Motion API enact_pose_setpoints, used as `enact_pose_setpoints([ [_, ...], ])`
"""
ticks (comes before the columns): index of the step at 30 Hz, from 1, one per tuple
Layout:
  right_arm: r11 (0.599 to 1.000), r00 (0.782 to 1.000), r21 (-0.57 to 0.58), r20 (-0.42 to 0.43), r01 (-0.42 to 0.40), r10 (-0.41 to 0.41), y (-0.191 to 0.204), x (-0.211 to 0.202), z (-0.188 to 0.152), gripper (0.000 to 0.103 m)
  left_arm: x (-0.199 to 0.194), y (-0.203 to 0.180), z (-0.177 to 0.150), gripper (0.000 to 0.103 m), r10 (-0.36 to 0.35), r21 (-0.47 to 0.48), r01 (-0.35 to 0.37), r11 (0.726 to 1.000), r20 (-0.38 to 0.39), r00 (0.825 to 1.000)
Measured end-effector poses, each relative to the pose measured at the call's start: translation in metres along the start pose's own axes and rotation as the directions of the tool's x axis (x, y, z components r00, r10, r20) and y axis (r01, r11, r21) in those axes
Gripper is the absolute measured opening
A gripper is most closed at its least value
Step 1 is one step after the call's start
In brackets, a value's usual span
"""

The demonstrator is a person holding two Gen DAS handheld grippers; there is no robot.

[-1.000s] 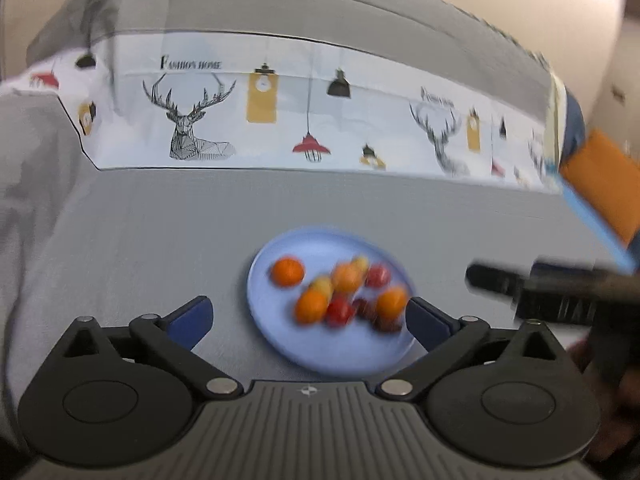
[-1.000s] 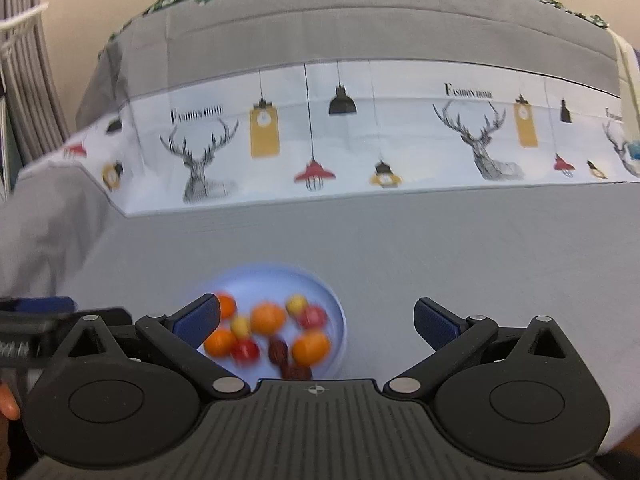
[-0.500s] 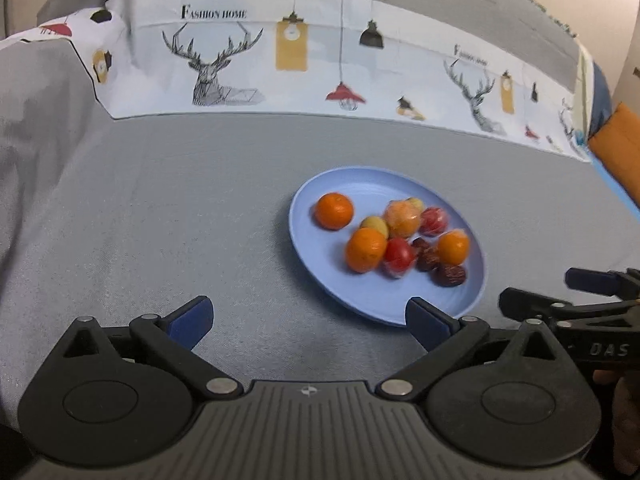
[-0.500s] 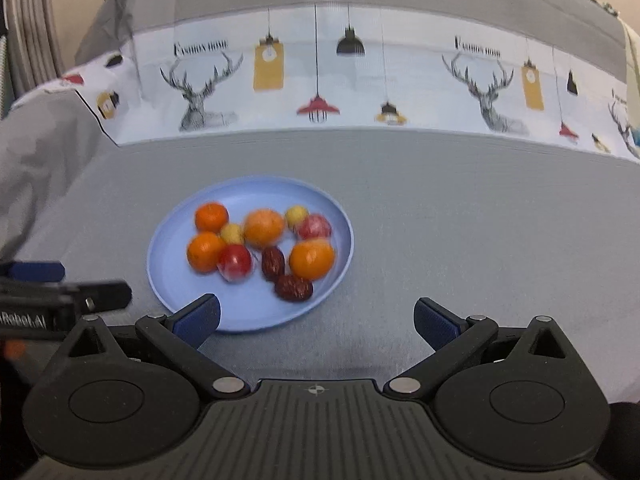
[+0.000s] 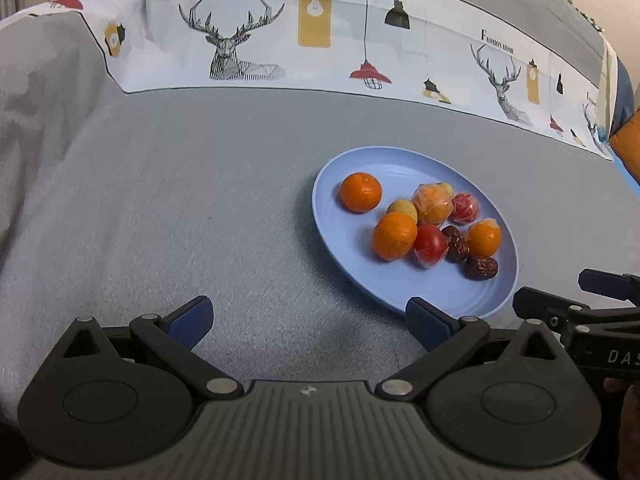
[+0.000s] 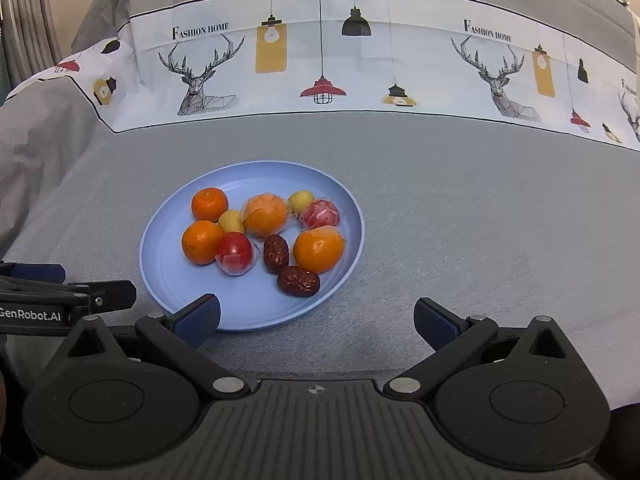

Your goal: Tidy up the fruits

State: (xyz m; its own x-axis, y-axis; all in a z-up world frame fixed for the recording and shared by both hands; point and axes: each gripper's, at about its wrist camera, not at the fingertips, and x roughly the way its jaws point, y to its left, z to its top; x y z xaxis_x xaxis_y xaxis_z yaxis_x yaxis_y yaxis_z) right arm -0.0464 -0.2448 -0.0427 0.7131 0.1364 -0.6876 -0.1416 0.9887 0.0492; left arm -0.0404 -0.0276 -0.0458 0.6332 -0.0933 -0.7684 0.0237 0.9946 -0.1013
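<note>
A light blue plate [image 5: 488, 300] [image 6: 248, 312] lies on a grey bedcover and holds a cluster of small fruit: oranges [image 5: 360, 192] [image 6: 209, 204], some in clear wrap [image 6: 319, 249], wrapped red tomatoes [image 5: 430, 243] [image 6: 235, 252], little yellow fruits [image 6: 301, 200] and two dark red dates [image 5: 481, 267] [image 6: 299, 281]. My left gripper [image 5: 308, 322] is open, low and to the left of the plate, its right finger at the plate's near rim. My right gripper [image 6: 316, 318] is open too, its left finger over the plate's near edge. Neither holds anything.
The grey cover [image 5: 200, 216] spreads wide to the left of the plate and to its right [image 6: 500, 240]. A white printed band with deer and lamps [image 6: 320, 60] crosses behind. An orange cushion [image 5: 626, 152] shows at the far right edge.
Both grippers have tilted down and come closer to the plate, which now looks larger and higher in view. Both stayed open throughout.
</note>
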Motion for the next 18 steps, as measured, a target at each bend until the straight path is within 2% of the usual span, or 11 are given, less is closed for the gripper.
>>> enact_pose_setpoints([
  [18, 1.0, 1.0, -0.026, -0.003, -0.012, 0.012, 0.0018, -0.001, -0.002, 0.102, 0.0038, -0.005, -0.0013, 0.102, 0.006, 0.016, -0.006, 1.0, -0.011, 1.0],
])
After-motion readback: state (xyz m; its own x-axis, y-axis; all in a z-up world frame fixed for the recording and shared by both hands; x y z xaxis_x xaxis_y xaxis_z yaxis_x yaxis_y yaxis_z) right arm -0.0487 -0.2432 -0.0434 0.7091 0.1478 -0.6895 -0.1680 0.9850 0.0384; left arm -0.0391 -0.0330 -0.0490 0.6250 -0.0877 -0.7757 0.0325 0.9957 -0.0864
